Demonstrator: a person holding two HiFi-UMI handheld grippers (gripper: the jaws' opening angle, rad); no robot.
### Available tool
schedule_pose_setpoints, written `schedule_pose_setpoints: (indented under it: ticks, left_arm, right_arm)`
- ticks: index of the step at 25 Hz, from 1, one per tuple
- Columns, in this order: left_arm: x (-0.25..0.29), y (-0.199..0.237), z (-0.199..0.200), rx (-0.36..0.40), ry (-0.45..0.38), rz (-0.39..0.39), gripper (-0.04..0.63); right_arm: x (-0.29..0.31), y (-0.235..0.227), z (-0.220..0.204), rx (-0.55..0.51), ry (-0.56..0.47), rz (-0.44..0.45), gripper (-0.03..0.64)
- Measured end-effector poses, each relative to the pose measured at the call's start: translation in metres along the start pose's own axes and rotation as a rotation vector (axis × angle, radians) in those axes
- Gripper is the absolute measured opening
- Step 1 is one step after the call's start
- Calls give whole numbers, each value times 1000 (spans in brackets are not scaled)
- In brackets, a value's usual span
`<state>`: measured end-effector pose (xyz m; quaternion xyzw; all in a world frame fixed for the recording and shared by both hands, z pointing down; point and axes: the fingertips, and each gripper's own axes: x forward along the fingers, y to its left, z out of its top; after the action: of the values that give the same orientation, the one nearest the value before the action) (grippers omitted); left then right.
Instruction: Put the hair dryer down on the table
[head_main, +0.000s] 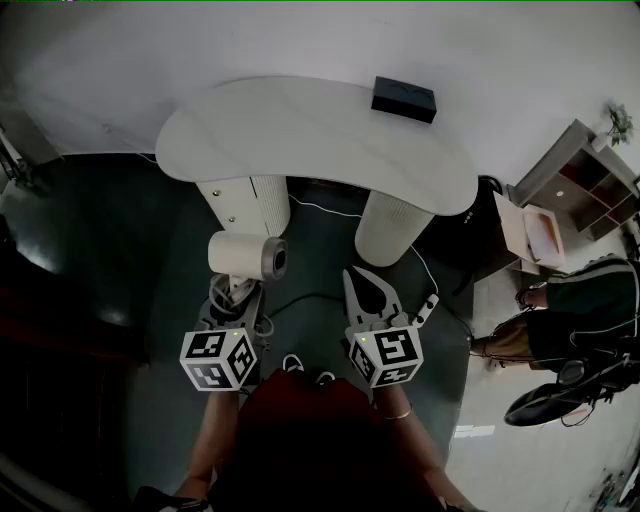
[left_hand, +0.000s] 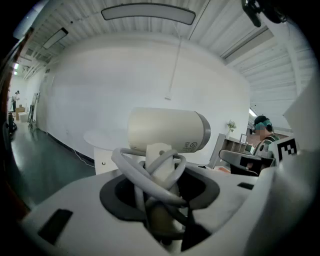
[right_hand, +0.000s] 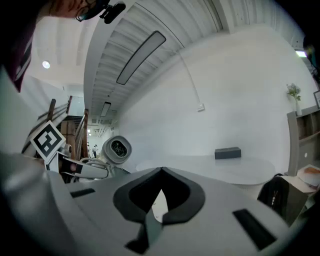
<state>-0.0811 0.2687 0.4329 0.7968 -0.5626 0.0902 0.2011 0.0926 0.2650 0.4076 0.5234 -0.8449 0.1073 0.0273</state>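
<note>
The cream-white plastic hair dryer w/ a cylindrical barrel is held in the air short of the table, not yet over it. Its handle is clamped between the jaws of the left gripper. The right gripper is held beside it w/ jaws together on nothing. Risks, as judged: the handle is gripped low while the bulky barrel sits above. A tilt or swing in the jaws could thus be caused by any quick move, esp. as little friction is prob. offered by smooth plastic. The thick grey-white rubbery cord is wound in loose loops round the handle and is partly caught betw. the jaws. The grip may therefore be taken on cord rather than handle, and at release a loop could be snagged on a jaw and the dryer dragged back. The round barrel could be set rolling once laid on its side. The smooth white kidney-shaped table has curved edges, so a fall could be caused by placement near the rim. The small matt black rectangular box at the far edge is well apart and is unlikely to be struck. The table legs are seen as fluted white cylinders. The barrel's mouth is ringed in grey w/ a dark grille.
</note>
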Motion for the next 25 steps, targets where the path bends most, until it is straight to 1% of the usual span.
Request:
schedule_pose_setpoints:
  ticks: [3, 5, 8, 13, 17, 21, 25]
  left_arm:
    - [0, -12, -1, 11, -6, -14, 206]
    - [0, -18, -2, 13, -9, -17, 206]
    - [-1, -22, -2, 16, -14, -8, 206]
    - [-8, -23, -2, 26, -23, 7, 206]
    - [-2, -17, 3, 26, -30, 13, 206]
    - [15, -9, 7, 29, -25, 13, 206]
    - [40, 5, 17, 45, -14, -5, 206]
  right_arm:
    - [-6, -8, -3, -13, -17, -14, 15]
    - [-9, -12, -8, 3, -5, -12, 15]
    - [-11, -14, -13, 30, 17, 2, 15]
    - [-18, -15, -17, 33, 12, 15, 15]
    - [-14, -23, -16, 51, 7, -1, 15]
    - [-2, -35, -17, 67, 3, -26, 15]
    - [26, -42, -14, 76, 5, -49, 15]
